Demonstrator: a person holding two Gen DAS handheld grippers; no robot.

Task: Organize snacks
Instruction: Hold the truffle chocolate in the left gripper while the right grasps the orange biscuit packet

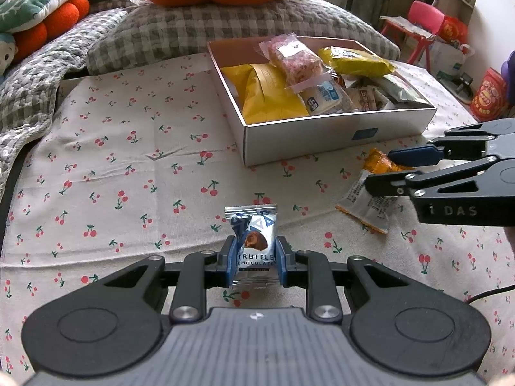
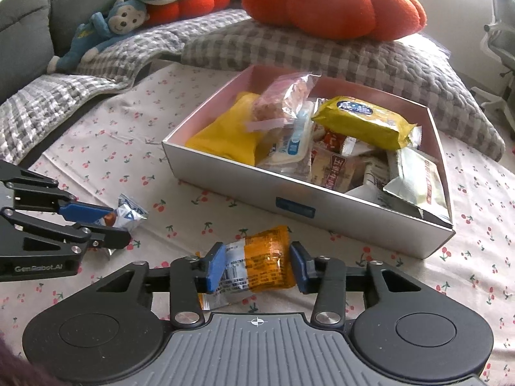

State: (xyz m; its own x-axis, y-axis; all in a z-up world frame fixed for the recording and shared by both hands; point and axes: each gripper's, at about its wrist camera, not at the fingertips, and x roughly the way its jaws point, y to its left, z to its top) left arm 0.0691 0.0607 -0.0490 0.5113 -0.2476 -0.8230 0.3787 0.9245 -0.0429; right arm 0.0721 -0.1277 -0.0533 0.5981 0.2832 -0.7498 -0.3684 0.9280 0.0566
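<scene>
The left gripper pinches a truffle chocolate packet over the cherry-print sheet; the right gripper has its fingers pressed on an orange snack packet, just in front of the white box already full of snacks.
</scene>
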